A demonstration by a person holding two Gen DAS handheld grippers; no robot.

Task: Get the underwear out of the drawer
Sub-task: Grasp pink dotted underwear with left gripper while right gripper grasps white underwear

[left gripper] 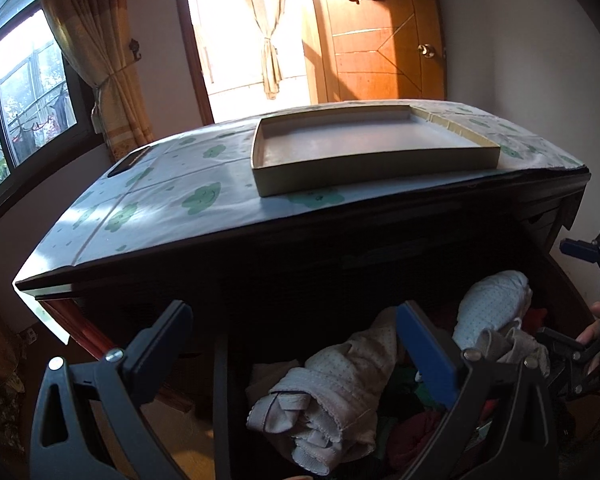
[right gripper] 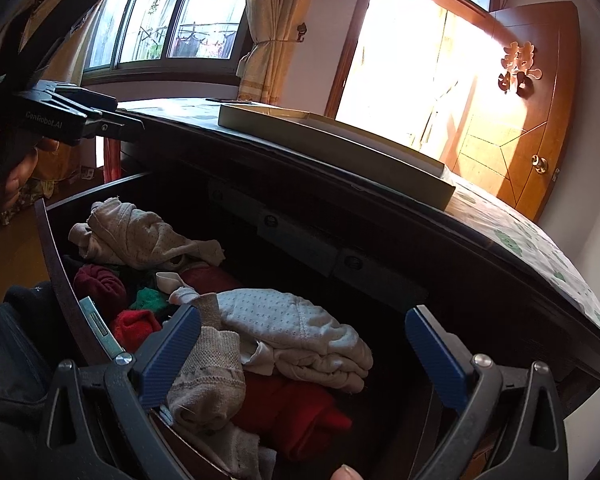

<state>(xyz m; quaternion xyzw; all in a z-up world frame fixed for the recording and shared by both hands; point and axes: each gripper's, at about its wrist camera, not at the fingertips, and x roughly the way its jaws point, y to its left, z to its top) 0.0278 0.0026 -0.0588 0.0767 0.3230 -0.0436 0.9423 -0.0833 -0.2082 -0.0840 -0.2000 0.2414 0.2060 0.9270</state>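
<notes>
Two tools hang over an open drawer [right gripper: 56, 264] full of bundled clothing, and neither grips anything: the left tool [left gripper: 296, 336] has its jaws spread wide above a pale dotted bundle of underwear [left gripper: 332, 392] at the drawer's left end, and the right tool [right gripper: 304, 340] is likewise wide open over a white dotted bundle [right gripper: 296, 328] with a beige knit piece [right gripper: 208, 376] touching its left finger. Red, maroon and green items lie underneath and between the pale ones. The step in hand appears to be the reach and choice of a garment, with nothing lifted yet. The next move likely calls for lowering one tool so its fingers straddle a fold of a top bundle, closing, then drawing it up and toward the person. Room is tight behind: the dark table [left gripper: 160, 184] edge overhangs the back of the drawer, so a straight upward lift near the rear could strike it. The drawer's front wall and metal latch sit close to the right tool's left finger. On the table top a shallow cardboard tray [left gripper: 376, 160] offers a free landing spot, well apart from the drawer.
</notes>
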